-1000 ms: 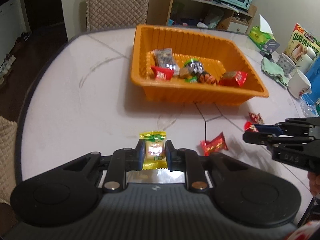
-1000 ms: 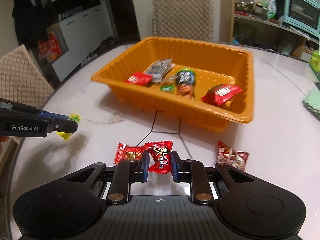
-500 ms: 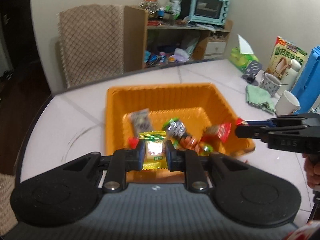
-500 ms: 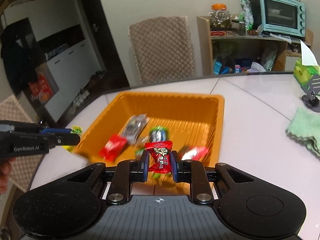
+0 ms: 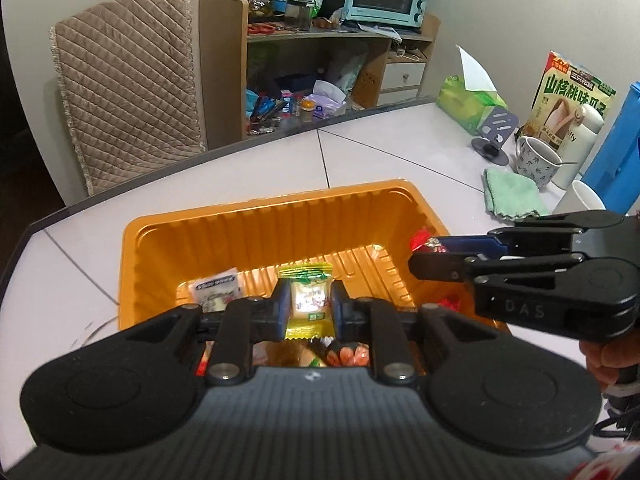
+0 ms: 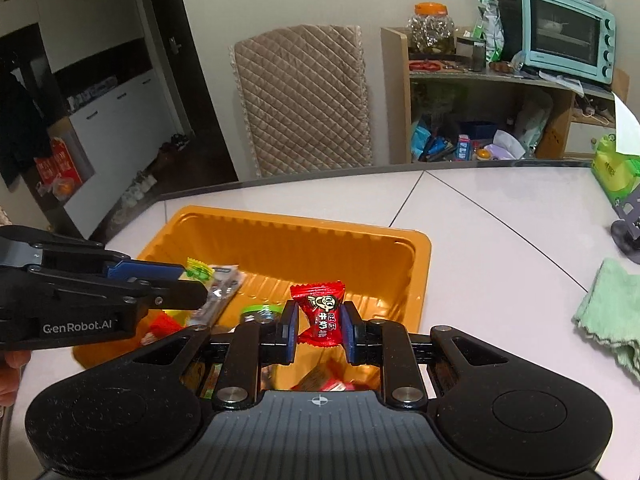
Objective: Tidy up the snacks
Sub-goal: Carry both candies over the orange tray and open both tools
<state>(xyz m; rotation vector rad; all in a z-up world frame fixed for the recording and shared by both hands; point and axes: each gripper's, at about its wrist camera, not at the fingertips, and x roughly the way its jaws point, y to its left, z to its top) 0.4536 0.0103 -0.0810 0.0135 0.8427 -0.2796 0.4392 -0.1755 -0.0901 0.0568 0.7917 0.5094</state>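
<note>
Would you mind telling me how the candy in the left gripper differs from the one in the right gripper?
The left gripper holds a yellow candy with a green top and a pale middle; the right gripper holds a red candy with a cartoon face and Chinese lettering. The yellow candy stands upright, the red candy leans a little. Both are single wrapped sweets, pinched in shut jaws over the orange tray.
</note>
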